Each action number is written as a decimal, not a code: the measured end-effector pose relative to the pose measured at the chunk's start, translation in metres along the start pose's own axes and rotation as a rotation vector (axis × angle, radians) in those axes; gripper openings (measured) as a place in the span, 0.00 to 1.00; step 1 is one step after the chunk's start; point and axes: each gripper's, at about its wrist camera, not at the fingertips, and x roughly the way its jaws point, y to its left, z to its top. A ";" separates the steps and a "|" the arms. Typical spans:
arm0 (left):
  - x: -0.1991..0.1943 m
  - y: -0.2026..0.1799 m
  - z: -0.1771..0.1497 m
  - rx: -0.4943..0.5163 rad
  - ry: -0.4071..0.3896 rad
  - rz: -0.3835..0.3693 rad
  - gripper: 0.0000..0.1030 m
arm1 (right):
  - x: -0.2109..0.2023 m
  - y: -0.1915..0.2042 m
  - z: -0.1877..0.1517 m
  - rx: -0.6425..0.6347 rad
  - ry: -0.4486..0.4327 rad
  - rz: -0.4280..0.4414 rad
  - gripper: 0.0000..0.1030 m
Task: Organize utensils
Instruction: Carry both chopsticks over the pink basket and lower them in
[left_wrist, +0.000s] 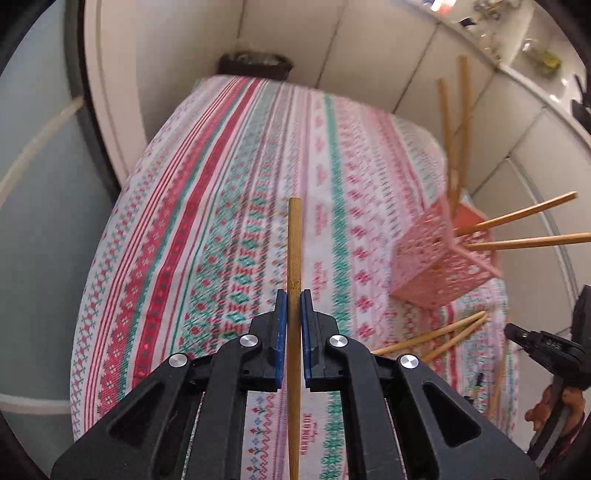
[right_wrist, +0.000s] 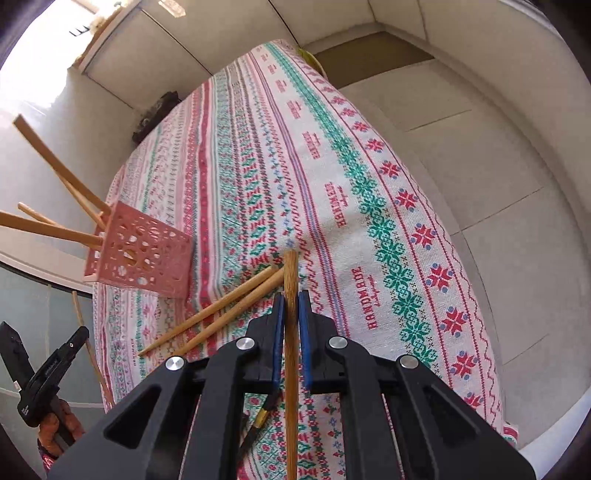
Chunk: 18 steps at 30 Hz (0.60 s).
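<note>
Table: covered by a patterned tablecloth (left_wrist: 229, 206) in red, green and white stripes; it fills most of both wrist views.
Holder: a pink perforated holder (right_wrist: 142, 254) stands on the cloth near the table's edge, to the right in the left wrist view and to the left in the right wrist view; several wooden chopsticks (right_wrist: 59, 170) lean out of its top at different angles.
Left gripper: the left gripper (left_wrist: 294, 297) has its blue pads pressed together on a bamboo chopstick (left_wrist: 294, 240), which runs lengthwise between them, its blunt end sticking out past the fingertips above the cloth.
Right gripper: the right gripper (right_wrist: 291, 297) is likewise clamped on a darker wooden chopstick (right_wrist: 291, 273), its thick end just beyond the fingertips.
Loose chopsticks: a pair of loose chopsticks (right_wrist: 218, 314) lies flat on the cloth between the holder and the right gripper, side by side, thin ends pointing towards the table's near edge.
Small item: a dark, brass-tipped object (right_wrist: 260, 421) lies on the cloth beneath the right gripper; what it is cannot be told.
</note>
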 end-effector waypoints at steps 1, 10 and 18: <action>-0.011 -0.003 -0.001 0.019 -0.039 -0.021 0.06 | -0.008 0.004 -0.001 -0.010 -0.022 0.006 0.08; -0.081 -0.069 -0.007 0.134 -0.353 -0.202 0.06 | -0.098 0.038 -0.015 -0.125 -0.290 0.071 0.08; -0.108 -0.092 0.004 0.131 -0.514 -0.280 0.06 | -0.146 0.061 -0.014 -0.152 -0.427 0.113 0.08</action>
